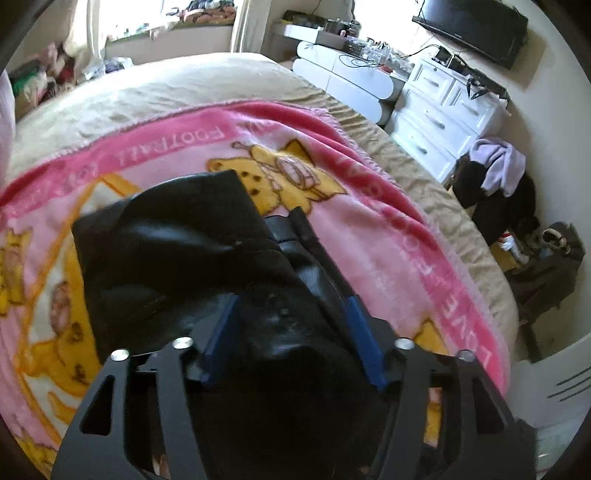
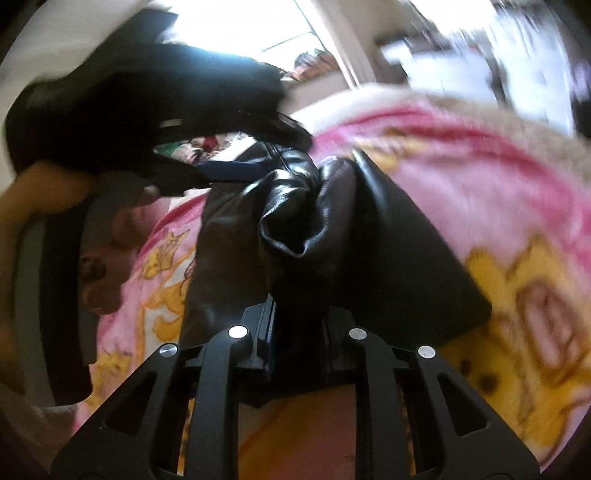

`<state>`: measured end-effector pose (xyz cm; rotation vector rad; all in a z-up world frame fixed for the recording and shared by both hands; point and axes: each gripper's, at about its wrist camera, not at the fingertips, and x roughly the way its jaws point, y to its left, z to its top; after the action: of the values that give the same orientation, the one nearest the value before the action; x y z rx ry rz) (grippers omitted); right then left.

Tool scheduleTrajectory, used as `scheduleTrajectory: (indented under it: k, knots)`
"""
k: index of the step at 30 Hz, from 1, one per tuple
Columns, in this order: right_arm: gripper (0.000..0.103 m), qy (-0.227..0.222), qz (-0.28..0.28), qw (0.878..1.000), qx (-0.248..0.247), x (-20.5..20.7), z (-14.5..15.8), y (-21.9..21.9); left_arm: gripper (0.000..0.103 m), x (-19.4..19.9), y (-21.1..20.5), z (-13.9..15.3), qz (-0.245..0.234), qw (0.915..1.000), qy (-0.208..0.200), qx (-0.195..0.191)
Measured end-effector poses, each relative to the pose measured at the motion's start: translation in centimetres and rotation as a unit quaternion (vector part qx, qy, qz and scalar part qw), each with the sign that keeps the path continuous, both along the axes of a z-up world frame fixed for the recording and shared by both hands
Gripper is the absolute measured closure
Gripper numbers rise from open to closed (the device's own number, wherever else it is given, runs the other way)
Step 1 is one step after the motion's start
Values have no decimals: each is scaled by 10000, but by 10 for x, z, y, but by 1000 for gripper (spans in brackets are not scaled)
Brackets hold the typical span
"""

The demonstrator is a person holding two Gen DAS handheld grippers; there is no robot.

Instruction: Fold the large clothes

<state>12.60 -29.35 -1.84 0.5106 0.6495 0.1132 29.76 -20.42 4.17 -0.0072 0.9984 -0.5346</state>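
Note:
A black leather-like garment [image 1: 173,236] lies bunched on a pink cartoon blanket [image 1: 373,229] on the bed. My left gripper [image 1: 291,317] has its blue fingers [image 1: 221,332] on either side of a thick fold of the garment and holds it. In the right wrist view the same garment [image 2: 369,251] rises in a shiny crumpled fold between my right gripper [image 2: 295,325], whose jaws are closed on it. The left gripper and the hand holding it [image 2: 110,122] appear at upper left of the right wrist view, gripping the garment's other end.
The blanket lies on a beige bedspread [image 1: 147,96]. White drawers [image 1: 436,122] and a wall TV [image 1: 476,29] stand at the far right. A chair with clothes [image 1: 495,184] and bags [image 1: 546,258] sit beside the bed. Cluttered shelves [image 1: 37,81] are at far left.

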Motion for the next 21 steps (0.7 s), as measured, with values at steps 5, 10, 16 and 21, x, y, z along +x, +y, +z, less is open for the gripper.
scheduleTrajectory:
  k: [5,10,16,21]
  knots:
    - [87,353,-29,9930,1124,-13,-20,-17,25,-6,35,18,98,9961,-141,-870]
    - [70,472,132,9902,1310,-11,-18,-27,20,-14,103,-15,1069,9935,-345,-162]
    - [28,722,459,9778,1913,16,-16,-53,20,-24,124,-74,1092,9935,122,-283]
    - [20,819,664,9861,1286,61,22,-57,20,-26,124,-77,1064,9934,107,-422]
